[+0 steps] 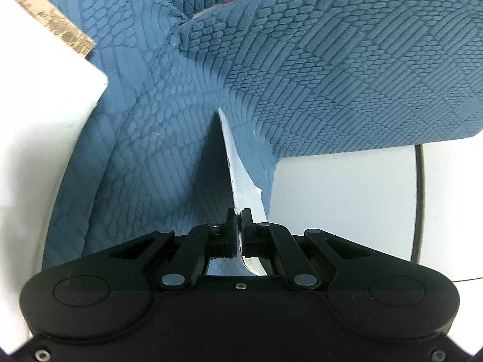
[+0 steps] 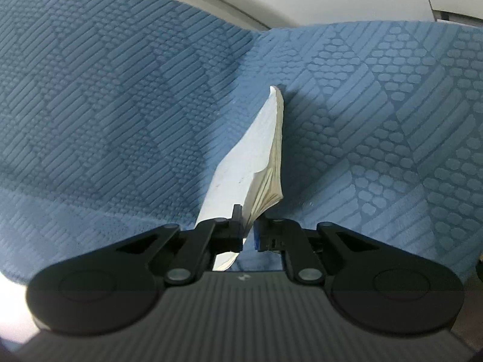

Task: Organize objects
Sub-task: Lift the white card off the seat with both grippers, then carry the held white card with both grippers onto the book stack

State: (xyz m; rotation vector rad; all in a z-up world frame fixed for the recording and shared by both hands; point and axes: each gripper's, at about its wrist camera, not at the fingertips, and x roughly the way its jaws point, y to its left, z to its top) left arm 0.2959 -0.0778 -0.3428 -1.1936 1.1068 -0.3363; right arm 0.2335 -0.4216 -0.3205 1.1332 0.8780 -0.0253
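Blue textured mat (image 1: 332, 75) is pinched at its edge by both grippers' fingers, over a white table (image 1: 347, 205).

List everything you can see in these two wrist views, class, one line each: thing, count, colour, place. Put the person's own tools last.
Mat: one, blue with raised textured pattern and white underside, lifted and folded, filling most of both views.
Table: one, white, round with a dark rim, below the mat at right of the left view.
Strip: one, tan, cork-like, top left of the left view; what it belongs to is unclear.
Left gripper: one, black, bottom centre, shut on a mat edge.
Right gripper: one, black, bottom centre of the right view, shut on a mat edge showing its white underside.
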